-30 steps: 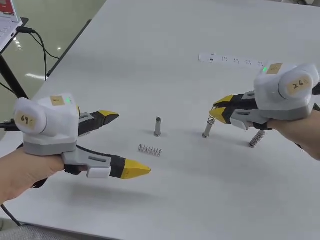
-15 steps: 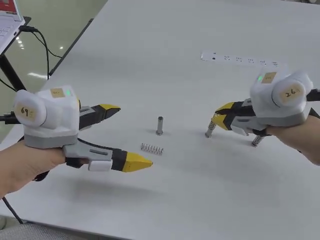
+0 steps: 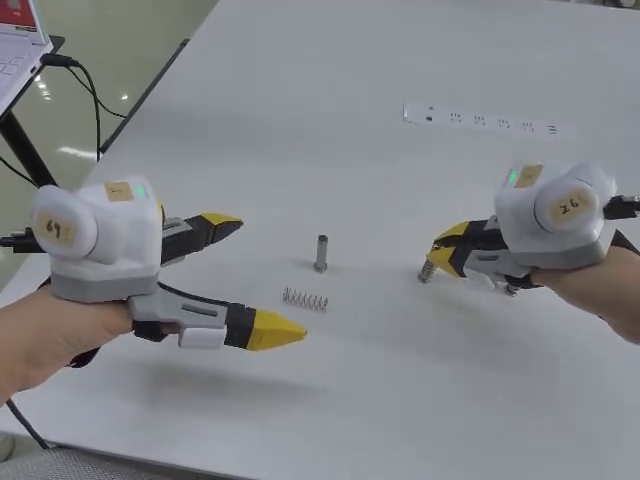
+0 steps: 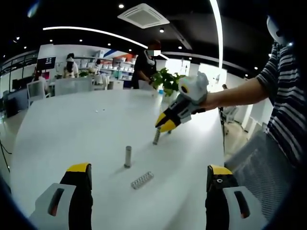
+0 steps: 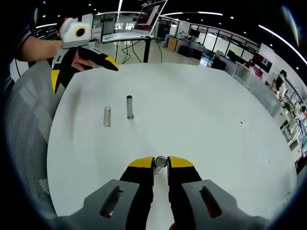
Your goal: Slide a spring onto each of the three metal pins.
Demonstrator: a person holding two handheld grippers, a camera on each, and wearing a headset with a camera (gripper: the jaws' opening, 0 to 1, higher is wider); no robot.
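On the white table (image 3: 330, 400) the left gripper (image 3: 250, 278) hangs low over the near edge with its yellow-tipped fingers (image 3: 272, 329) spread wide and nothing between them. Just ahead of them a loose spring (image 3: 305, 299) lies flat on its side. Just beyond it a bare metal pin (image 3: 321, 253) stands upright, close to the spring but not touching it. In the left gripper view the spring (image 4: 142, 180) and the bare pin (image 4: 127, 156) sit in the open space between the two wide jaws. Off to the other side, well apart from the bare pin, the right gripper (image 3: 443, 246) is down at a second pin (image 3: 427, 270), which already wears a spring and looks tilted from here. In the right gripper view its fingers (image 5: 142, 163) are drawn narrow, with that pin's top (image 5: 160, 163) sitting right between the tips. I cannot tell whether they actually pinch it or only flank it. A white power strip (image 3: 480, 120) lies far back on the table, and a laptop (image 3: 15, 40) sits on a stand beyond the left edge
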